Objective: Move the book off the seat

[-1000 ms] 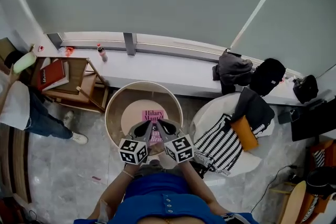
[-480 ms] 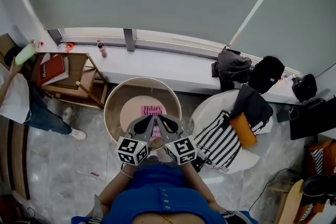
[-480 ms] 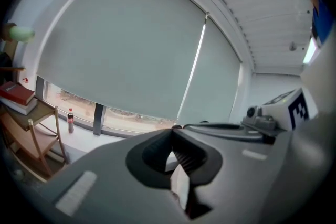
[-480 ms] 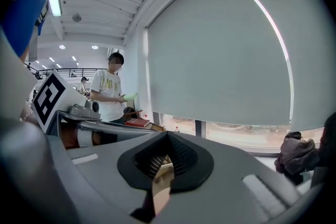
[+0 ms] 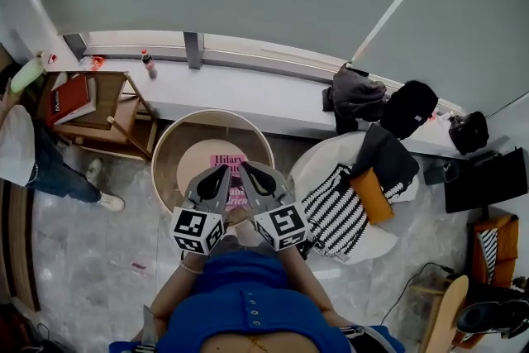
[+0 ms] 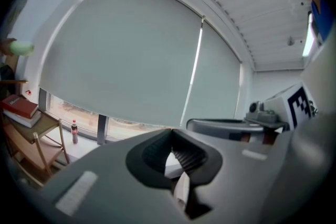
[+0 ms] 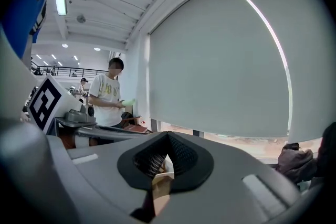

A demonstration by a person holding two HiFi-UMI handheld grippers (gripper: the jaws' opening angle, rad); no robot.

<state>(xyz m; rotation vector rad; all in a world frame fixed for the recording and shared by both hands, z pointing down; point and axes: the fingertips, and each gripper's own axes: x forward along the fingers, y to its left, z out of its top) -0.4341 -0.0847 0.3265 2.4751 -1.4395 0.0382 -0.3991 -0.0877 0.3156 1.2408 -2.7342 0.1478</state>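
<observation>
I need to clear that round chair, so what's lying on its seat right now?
A pink book lies on the seat. The left gripper and right gripper, both shut, hang over its lower part, so that part and the seat beneath them can't be seen.

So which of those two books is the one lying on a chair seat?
The pink book, on the seat of the round tan chair. The red book lies on the wooden side table at the far left instead.

Round seat (image 5: 169, 150), pink book (image 5: 226, 164) lying on it
</observation>
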